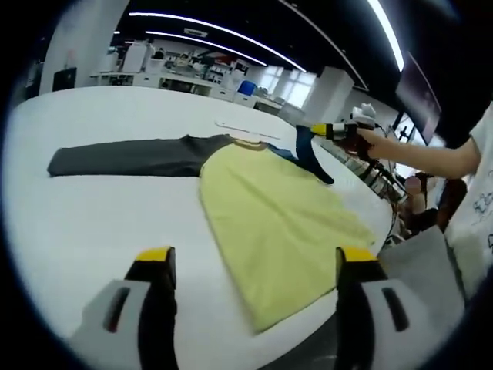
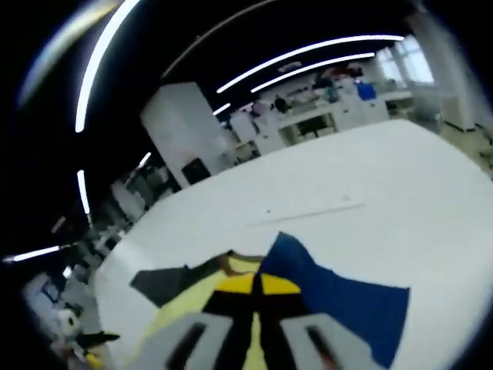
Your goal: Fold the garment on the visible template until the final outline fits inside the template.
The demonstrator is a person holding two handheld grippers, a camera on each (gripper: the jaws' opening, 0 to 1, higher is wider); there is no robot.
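Left gripper view puts the garment (image 1: pixel 269 223) at the centre of your picture, lying on the white table (image 1: pixel 92 223); its yellow body spreads flat from about 12 o'clock down toward 5 o'clock, where its lower edge reaches the table's near rim; a dark grey sleeve (image 1: pixel 127 158) stretches out flat toward 9 o'clock; a blue sleeve (image 1: pixel 308 154) at about 1 o'clock is lifted off the table, pinched by your right gripper (image 1: pixel 343 132), which comes in from 3 o'clock with your hand (image 1: pixel 377 142) behind it; just beyond the collar a thin pale strip (image 1: pixel 246 129) lies on the table, and I cannot tell what it is; your left gripper (image 1: pixel 254 266) stands wide open at 6 o'clock, its yellow-tipped jaws well apart and above the table, touching nothing; benches and shelving sit far off at 12 o'clock under long ceiling lights.

Right gripper view shows your right gripper (image 2: pixel 258 287) at 6 o'clock with its yellow-tipped jaws pressed together on the blue sleeve (image 2: pixel 347 301); the blue cloth fans out toward 4 o'clock; the garment's yellow body (image 2: pixel 189 297) and the dark grey sleeve (image 2: pixel 158 281) show toward 8 o'clock; the white table (image 2: pixel 370 177) runs away toward 1 o'clock, with the pale strip (image 2: pixel 308 213) lying across it just past the cloth.
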